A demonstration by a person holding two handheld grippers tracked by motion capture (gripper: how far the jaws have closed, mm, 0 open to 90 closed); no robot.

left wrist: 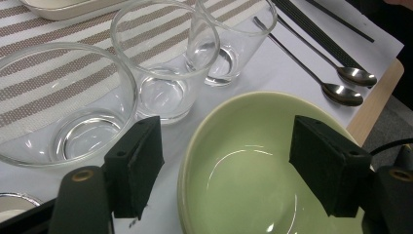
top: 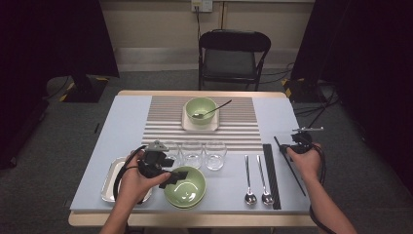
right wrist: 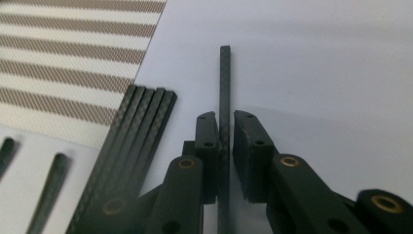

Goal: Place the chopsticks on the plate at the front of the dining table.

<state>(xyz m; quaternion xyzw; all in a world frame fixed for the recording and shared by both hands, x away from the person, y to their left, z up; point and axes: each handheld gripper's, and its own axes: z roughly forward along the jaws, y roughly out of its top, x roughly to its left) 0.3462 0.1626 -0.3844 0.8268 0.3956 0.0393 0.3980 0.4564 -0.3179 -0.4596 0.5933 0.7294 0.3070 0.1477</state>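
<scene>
The shallow green ceramic bowl (left wrist: 258, 165) stands at the near edge of the desk (top: 122, 126), and the left hand-held gripper (left wrist: 226, 168) hovers released, its jaws on both sides of the near rim. To the right, the right hand-held gripper (right wrist: 225, 146) is nearly clenched around a thin black carbon chopstick (right wrist: 224, 87). This one lies alone beside the bundle of black chopsticks (right wrist: 141, 126), its long axis pointing straight away from the jaws.

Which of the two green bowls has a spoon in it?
The far green bowl on the white square plate, at the striped mat's far end; a spoon leans in it. The near green bowl, under the left tool, holds none.

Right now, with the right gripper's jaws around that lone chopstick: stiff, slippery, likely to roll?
The chopstick looks stiff: thin, straight, carbon-weave. Probably light. Its squared edges suggest little rolling, but the smooth surface may slip or pivot between the right gripper jaws, which flank it near one end.
</scene>
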